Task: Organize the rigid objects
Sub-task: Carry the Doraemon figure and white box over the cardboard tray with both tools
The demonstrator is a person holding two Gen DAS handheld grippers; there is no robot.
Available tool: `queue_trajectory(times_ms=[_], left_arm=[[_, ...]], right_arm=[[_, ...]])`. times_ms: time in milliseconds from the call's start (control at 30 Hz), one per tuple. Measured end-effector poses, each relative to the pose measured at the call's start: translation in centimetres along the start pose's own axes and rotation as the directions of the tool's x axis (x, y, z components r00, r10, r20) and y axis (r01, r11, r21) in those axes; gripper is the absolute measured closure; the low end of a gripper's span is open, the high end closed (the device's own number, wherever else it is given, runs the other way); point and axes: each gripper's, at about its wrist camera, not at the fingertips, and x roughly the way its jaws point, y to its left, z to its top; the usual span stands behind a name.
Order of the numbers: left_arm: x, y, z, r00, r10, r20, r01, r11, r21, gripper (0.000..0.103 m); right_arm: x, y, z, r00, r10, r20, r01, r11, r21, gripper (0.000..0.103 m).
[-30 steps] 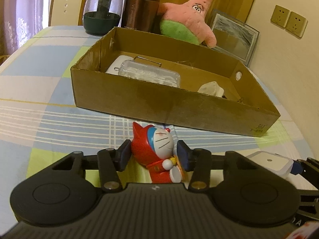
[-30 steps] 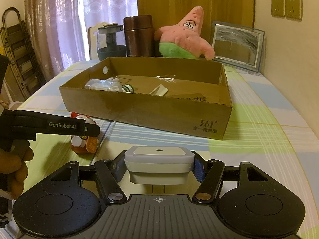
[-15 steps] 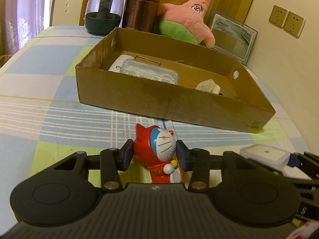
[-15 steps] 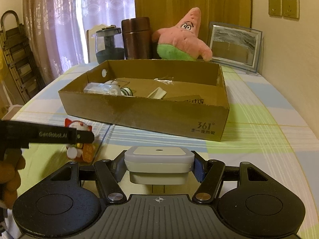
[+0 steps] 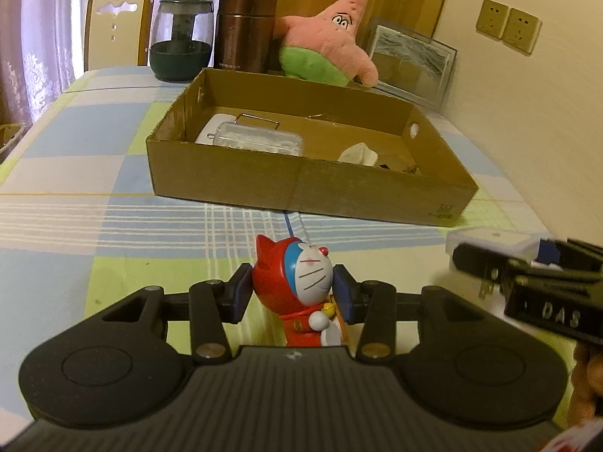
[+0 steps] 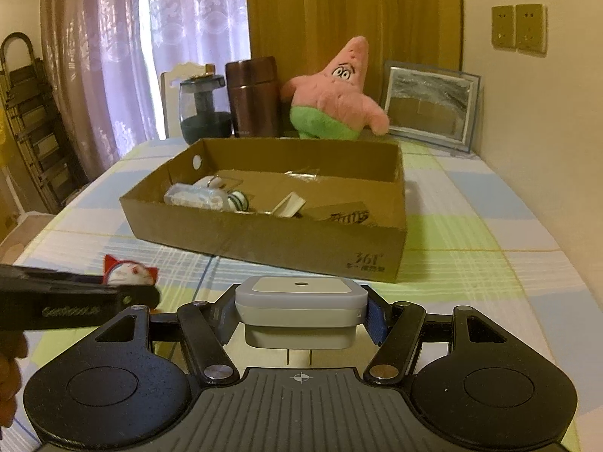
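Firmly, my left gripper point(image 5: 292, 293) pinches the hard, light figurine point(image 5: 297, 290) across its rounded, slippery head. My right gripper point(image 6: 301, 310) clamps the stiff white plug adapter point(image 6: 300, 310) by its flat sides.

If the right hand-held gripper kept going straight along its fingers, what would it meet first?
Probably the near wall of the cardboard box, straight ahead of the right hand-held gripper, which holds a white adapter. Only tablecloth lies between; depth is hard to judge.

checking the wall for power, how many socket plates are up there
2: wall sockets side by side on the right wall, the left socket plate and the right socket plate, above the picture frame. Others may be out of view.
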Motion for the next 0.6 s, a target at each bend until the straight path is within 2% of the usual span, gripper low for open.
queue_trajectory(times_ms=[300, 600], left_arm=[[-4.3, -1.3, 0.0, 1.000, 0.001, 0.004, -0.001, 1.000, 0.023, 0.063], [-7.0, -3.0, 1.4, 1.000, 0.002, 0.009, -0.003, 0.998, 0.063, 0.063]], right_arm=[[-3.1, -0.9, 1.3, 1.000, -0.017, -0.003, 0.017, 1.000, 0.026, 0.041], [-5.6, -1.7, 2.8, 0.999, -0.029, -0.014, 0.029, 0.998, 0.050, 0.041]])
